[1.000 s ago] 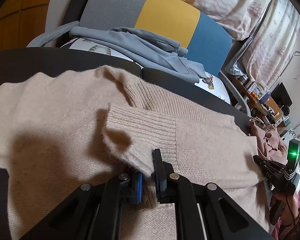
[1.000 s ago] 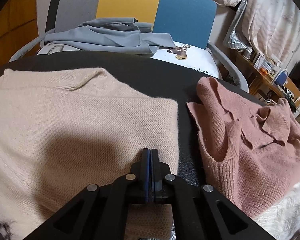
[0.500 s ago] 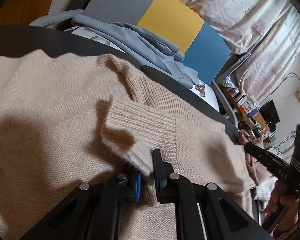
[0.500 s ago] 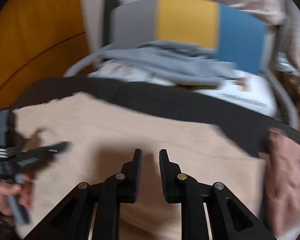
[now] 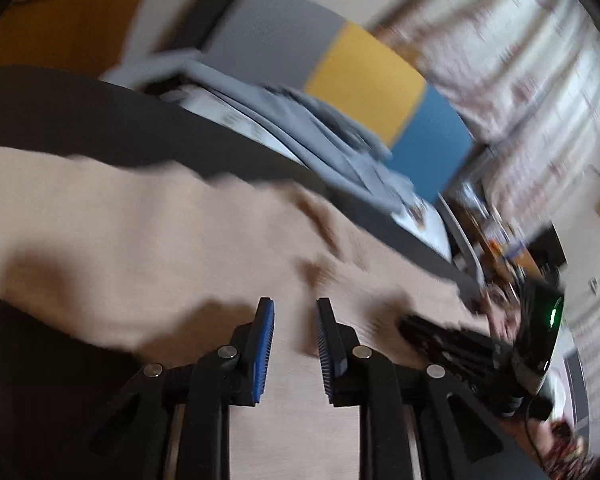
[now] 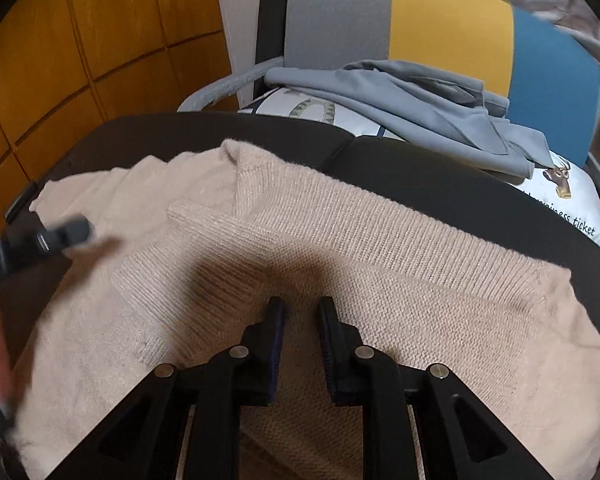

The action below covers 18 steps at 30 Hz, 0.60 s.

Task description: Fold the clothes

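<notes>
The beige knit sweater [image 6: 339,248] lies spread on the dark surface [image 6: 439,176], its neckline toward the chair [image 6: 439,28] that stands behind the surface with a grey garment [image 6: 419,100] draped over its seat. One sleeve, with its ribbed cuff, is laid across the sweater's body.

The left claw [image 5: 296,344] has just been opening: its blue pads [image 5: 264,344] now stand a little apart over the sweater with no cloth between them, so the cuff it pinched has been let go. The left wrist view is badly blurred, so finer detail of the knit there cannot be read. The right claw [image 6: 301,344] is likewise slightly parted and holds nothing, its tips poised over the middle of the sweater, on the side away from the chair. Each claw shows at the edge of the other's view.

Judging from this, the sleeve-in fold is done on one side and both claws are free between grasps. The next move calls for choosing fresh pinch points, probably the other sleeve or the hem edge farthest from the chair, and closing on a single layer of the loose knit without dragging the folded sleeve out of place.
</notes>
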Tool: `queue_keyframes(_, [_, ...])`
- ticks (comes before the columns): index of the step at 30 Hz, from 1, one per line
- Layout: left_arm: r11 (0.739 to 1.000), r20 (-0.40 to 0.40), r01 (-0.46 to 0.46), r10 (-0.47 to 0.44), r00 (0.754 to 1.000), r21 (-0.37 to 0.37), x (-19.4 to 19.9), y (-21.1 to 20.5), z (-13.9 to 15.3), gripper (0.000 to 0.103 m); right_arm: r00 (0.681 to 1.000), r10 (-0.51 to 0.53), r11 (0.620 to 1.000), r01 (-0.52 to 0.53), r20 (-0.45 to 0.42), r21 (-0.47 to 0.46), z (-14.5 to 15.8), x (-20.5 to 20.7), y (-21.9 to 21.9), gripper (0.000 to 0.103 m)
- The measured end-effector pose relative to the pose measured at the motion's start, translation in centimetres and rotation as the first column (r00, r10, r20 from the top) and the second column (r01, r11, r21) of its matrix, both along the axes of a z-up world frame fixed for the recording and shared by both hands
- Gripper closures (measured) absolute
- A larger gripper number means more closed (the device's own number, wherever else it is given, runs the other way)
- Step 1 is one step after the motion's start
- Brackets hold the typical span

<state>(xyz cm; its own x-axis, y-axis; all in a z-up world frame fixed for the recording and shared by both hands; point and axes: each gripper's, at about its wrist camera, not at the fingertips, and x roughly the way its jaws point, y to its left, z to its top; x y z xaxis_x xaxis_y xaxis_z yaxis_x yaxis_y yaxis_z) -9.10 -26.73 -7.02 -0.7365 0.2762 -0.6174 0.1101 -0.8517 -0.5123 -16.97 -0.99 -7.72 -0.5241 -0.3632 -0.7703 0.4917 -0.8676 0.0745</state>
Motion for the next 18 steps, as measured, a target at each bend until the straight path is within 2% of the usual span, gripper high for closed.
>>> queue_keyframes(2, [0.993, -0.004, -0.115, 0.115, 0.993, -0.008, 0.9, -4.7, 0.7, 0.076, 1.000, -0.002, 1.000, 0.002, -0.025, 0.011, 0.0, 0.5, -0.1, 0.084])
queue_keyframes(4, [0.964, 0.008, -0.262, 0.263, 0.965, -0.052, 2.0, -9.7, 1.0, 0.071, 0.999, -0.001, 1.000, 0.002, -0.043, 0.023, -0.1, 0.6, -0.2, 0.084])
queue_keyframes(5, [0.939, 0.012, -0.336, 0.338, 0.941, -0.078, 2.6, -12.3, 1.2, 0.071, 0.999, -0.001, 1.000, 0.002, -0.046, 0.028, -0.1, 0.5, -0.2, 0.084])
queue_keyframes(8, [0.871, 0.073, -0.477, 0.487, 0.870, -0.115, 3.8, -18.0, 0.5, 0.070, 0.999, -0.003, 1.000, 0.004, -0.046, 0.016, -0.2, 0.5, -0.1, 0.084])
queue_keyframes(11, [0.786, 0.133, -0.597, 0.616, 0.776, -0.158, 4.9, -23.4, -0.3, 0.070, 1.000, -0.006, 1.000, 0.006, -0.029, -0.017, -0.3, 0.0, 0.2, 0.084])
queue_keyframes(13, [0.757, 0.183, -0.645, 0.652, 0.736, -0.105, 5.4, -26.0, -1.3, 0.070, 1.000, -0.007, 1.000, 0.007, -0.025, -0.026, -0.3, -0.2, 0.1, 0.084])
queue_keyframes(18, [0.729, 0.260, -0.682, 0.671, 0.694, -0.059, 4.4, -27.9, -2.9, 0.070, 0.999, -0.005, 1.000, 0.005, -0.046, 0.009, -0.3, 0.1, -0.5, 0.084])
